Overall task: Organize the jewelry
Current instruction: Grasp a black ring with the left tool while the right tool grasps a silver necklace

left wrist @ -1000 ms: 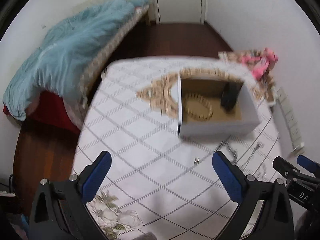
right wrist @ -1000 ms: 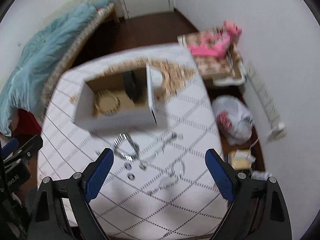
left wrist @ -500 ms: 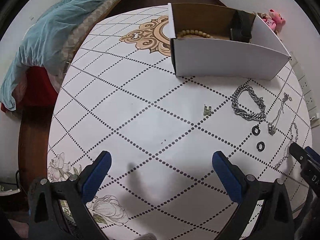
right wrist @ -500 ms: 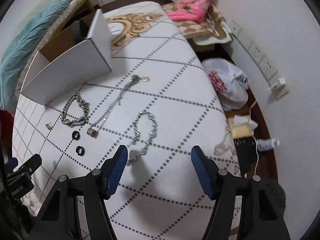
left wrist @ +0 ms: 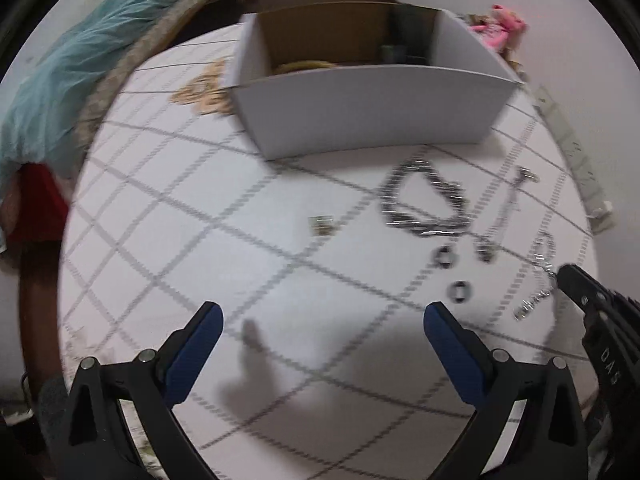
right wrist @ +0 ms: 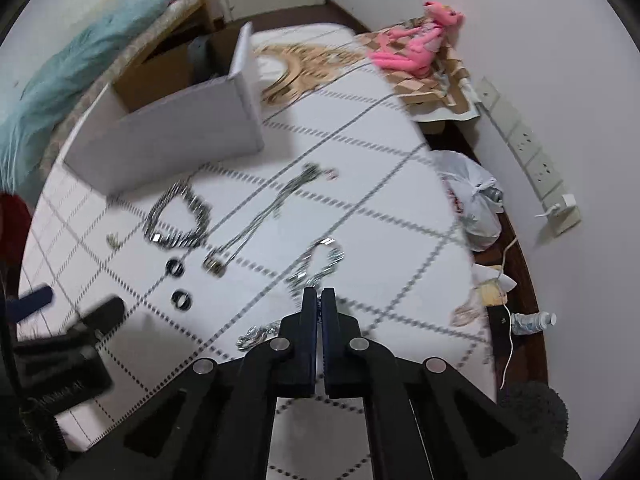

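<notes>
right wrist: right hand-held gripper (right wrist: 318,294) pinches silver chain (right wrist: 316,262).

Right gripper (right wrist: 318,294) jaws are closed on the silver link chain (right wrist: 320,260) lying on the table (right wrist: 400,220), near two black rings (right wrist: 176,267).

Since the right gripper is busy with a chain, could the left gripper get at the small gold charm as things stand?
Probably yes: the left gripper is open and empty, and the gold charm lies alone on bare table ahead of it, apart from the box and chunky bracelet.
</notes>
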